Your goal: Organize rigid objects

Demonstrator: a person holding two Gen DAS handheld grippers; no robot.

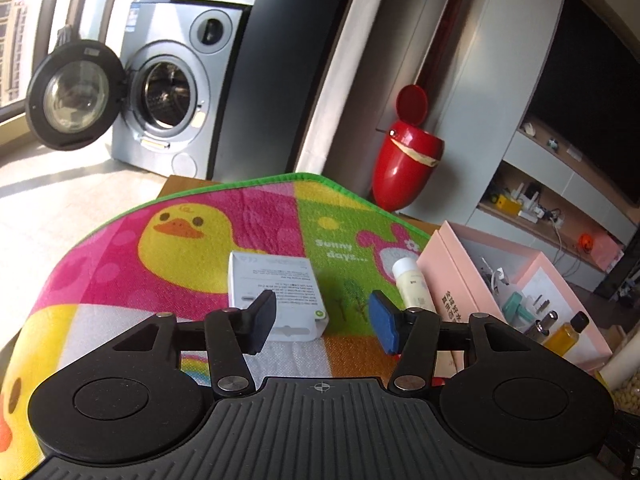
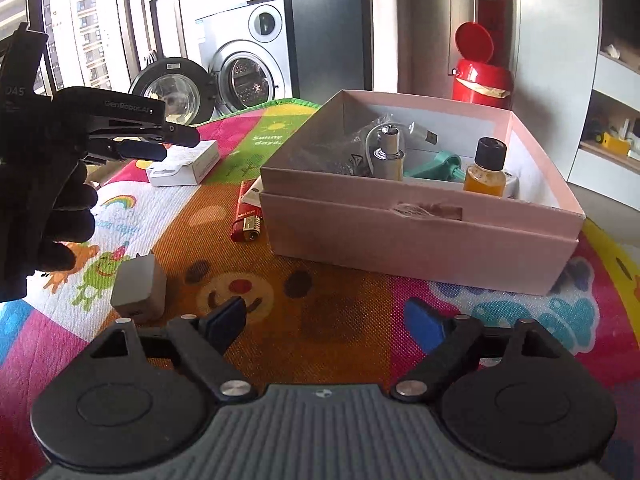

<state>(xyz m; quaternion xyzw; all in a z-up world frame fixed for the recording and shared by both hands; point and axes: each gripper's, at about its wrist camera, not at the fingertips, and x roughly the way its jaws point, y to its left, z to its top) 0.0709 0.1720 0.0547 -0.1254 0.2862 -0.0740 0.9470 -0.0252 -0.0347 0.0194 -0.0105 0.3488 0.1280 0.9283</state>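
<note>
Cartoon mat (image 1: 120, 320) bright; your left gripper (image 1: 323, 322) spread above white box (image 1: 276, 300), centre it, lower, pinch narrow sides; right gripper (image 2: 324, 328) spread, empty

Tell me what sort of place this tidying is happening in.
Probably a home, in a living area by a laundry corner: a front-loading washing machine stands with its door open, a red flip-lid bin sits by the wall, and a cartoon duck mat covers the work surface.
</note>
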